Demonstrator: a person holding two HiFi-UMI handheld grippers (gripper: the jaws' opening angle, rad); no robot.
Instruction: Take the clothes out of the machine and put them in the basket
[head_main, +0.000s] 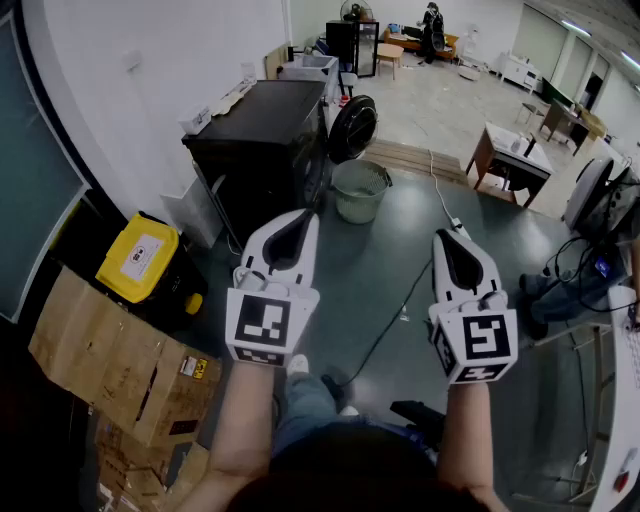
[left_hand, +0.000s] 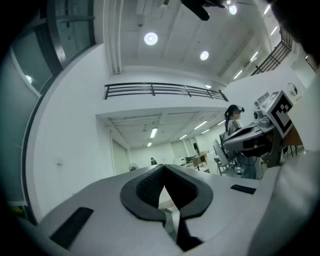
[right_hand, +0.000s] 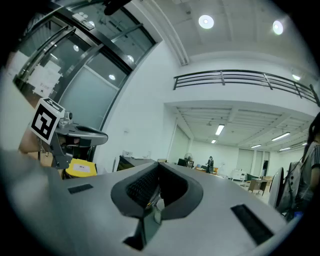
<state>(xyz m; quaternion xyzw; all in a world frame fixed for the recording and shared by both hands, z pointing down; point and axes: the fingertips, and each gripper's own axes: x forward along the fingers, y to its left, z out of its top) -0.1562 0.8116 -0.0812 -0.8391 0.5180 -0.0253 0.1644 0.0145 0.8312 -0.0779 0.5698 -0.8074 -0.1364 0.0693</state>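
Observation:
A black machine stands at the white wall, and its round door hangs open at its right side. A pale green basket sits on the floor just in front of that door. No clothes show in any view. My left gripper is held out level toward the machine, jaws shut and empty. My right gripper is beside it over the grey floor, also shut and empty. In the left gripper view the jaws meet tip to tip. In the right gripper view the jaws are closed the same way.
A yellow-lidded case and cardboard boxes lie at the left by the wall. A cable runs across the floor between the grippers. A small table and office chairs stand at the right.

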